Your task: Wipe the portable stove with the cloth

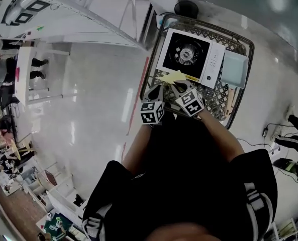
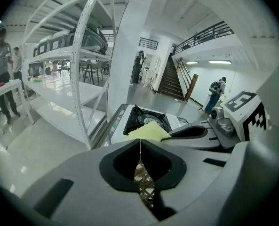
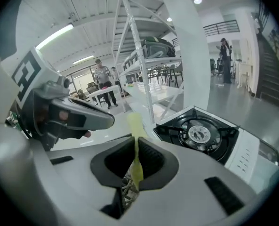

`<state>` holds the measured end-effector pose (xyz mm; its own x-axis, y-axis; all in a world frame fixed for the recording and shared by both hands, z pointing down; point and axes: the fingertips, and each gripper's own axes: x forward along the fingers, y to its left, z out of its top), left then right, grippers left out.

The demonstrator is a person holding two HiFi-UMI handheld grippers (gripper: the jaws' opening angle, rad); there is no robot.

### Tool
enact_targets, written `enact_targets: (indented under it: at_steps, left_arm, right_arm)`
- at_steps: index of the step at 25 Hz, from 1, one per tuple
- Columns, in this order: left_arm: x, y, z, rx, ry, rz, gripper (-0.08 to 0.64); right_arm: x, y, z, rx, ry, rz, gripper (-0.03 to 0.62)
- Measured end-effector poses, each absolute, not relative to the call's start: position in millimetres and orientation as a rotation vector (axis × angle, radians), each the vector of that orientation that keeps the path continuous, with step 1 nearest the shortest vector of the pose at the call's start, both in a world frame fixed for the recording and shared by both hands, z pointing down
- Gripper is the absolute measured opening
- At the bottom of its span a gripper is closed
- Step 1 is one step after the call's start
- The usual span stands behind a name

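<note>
Glossy white hall floor (image 1: 88, 109), wire basket (image 1: 219, 102) carrying the stove (image 1: 189, 56) at 12 o'clock of both grippers; left gripper (image 2: 139, 140) and right gripper (image 3: 135, 138) each clamp the yellow cloth (image 1: 175, 77) over the stove's near edge, so wiping looks barely begun, if at all.

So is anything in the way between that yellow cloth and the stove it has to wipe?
Nothing visible is. The cloth, pinched by the right gripper and the left gripper, is held at the near edge of the stove, whose top lies bare in the wire basket.
</note>
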<state>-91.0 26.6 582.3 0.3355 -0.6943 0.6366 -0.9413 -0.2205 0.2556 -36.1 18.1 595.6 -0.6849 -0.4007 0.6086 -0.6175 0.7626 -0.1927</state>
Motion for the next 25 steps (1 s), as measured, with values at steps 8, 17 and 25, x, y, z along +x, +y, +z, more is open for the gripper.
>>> enact_targets:
  at_steps: [8,17,25]
  left_arm:
    - [-85,44,566,2.068,-1.409,0.522,0.021]
    - [-72,65,528,2.236,-1.274,0.381,0.021]
    - [-114,153,505,2.380,-1.215,0.331,0.021]
  right_arm:
    - [-9,27,574,0.977,-2.422,0.571,0.021]
    - [2,66,539,1.257,-2.346,0.496,0.018]
    - [-23,156,500,1.527,-2.287,0.460,0.018]
